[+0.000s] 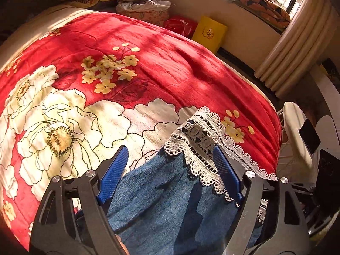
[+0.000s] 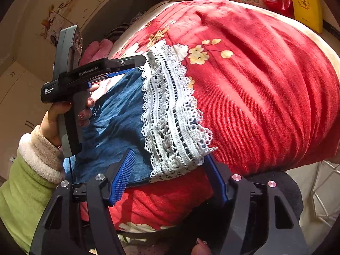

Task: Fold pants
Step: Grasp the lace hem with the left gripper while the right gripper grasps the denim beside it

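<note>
Lying spread on the bed's red floral blanket (image 1: pixel 170 68), the pants (image 1: pixel 170 201) are seen as blue denim finished with a broad band of white crochet lace hem (image 2: pixel 170 114), and that lace hem is taken here as the landmark. The left hand-held gripper (image 1: pixel 172 176) is held released, its blue ribbed pads (image 1: pixel 114 176) standing wide apart on either side of the denim just behind the lace hem, with no fabric pinched. The right hand-held gripper (image 2: pixel 170 176) is likewise spread wide, one pad on the denim side of the lace hem and the other at the hem's near corner, where the cloth hangs over the blanket's edge; nothing is gripped there either. A pinch at the hem corners looks to be the step in hand, and it would be done best if both layers of denim were caught just behind the lace, not the lace alone, since the openwork is loose, scalloped and likely to stretch or snag on the textured pads. An even bite from both sides should keep the fold line straight. The denim appears soft and thin, creased in long folds, so some sag can be expected when it is lifted. The plush blanket beneath may cling slightly. A yellow box (image 1: pixel 209 33) is seen well beyond the lace hem, against the wall.
</note>
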`<state>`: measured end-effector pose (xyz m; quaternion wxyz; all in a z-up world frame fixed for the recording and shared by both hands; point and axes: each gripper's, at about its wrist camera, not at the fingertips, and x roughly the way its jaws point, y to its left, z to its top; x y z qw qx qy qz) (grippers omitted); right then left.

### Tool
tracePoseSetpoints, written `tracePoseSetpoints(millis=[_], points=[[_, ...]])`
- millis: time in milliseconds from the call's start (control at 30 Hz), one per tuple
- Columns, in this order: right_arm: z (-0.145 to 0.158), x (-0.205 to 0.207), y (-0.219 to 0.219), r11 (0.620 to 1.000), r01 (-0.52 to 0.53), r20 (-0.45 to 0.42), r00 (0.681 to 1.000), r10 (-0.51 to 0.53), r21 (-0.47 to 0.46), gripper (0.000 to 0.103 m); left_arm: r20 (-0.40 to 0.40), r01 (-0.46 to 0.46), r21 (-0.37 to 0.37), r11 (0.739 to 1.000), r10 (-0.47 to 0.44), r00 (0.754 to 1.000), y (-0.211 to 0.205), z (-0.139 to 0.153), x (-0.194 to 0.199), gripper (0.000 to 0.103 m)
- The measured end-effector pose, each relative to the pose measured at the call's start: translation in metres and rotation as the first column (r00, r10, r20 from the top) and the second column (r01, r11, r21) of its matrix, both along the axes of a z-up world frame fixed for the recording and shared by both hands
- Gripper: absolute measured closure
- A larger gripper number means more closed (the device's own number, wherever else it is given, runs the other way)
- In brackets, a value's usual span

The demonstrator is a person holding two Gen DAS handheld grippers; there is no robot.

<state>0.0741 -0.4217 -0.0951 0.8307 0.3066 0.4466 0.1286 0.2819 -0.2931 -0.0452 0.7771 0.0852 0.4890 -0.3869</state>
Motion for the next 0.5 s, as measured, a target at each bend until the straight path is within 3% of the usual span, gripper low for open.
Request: tracePoseSetpoints(millis=[67,133,167,233,500], points=[[-0.001,0.001,0.002,1.0,0.005,0.0,1.0,-0.005,0.016,0.039,-0.032,0.026,-0.028,0.999,-0.027,0.999,-0.004,-0.007,0.0,0.048],[-0.002,0.001,0.003,0.999,0.0,0.002,1.0,0.0,0.041,0.061,-0.053,0.041,-0.029,0.999,-0.042,0.998,-0.011,-0.014,-0.003,0.056],[-0.003,0.002,0.003,0.998,-0.003,0.001,1.0,0.003,0.062,0.069,-0.05,0.044,-0.012,0.999,-0.045,0.998,-0.014,-0.017,-0.004,0.066],[-0.002,0.002,0.004,0.998,0.005,0.007,1.0,-0.006,0.07,0.076,-0.051,0.044,-0.01,0.999,-0.044,0.998,-0.017,-0.017,-0.004,0.084],[0.057,-0.009,0.038,0.992,-0.048,0.224,0.972,0.074,-0.119,0.078,0.006,0.033,-0.164,0.986,-0.032,0.999,0.02,0.029,-0.003,0.089]])
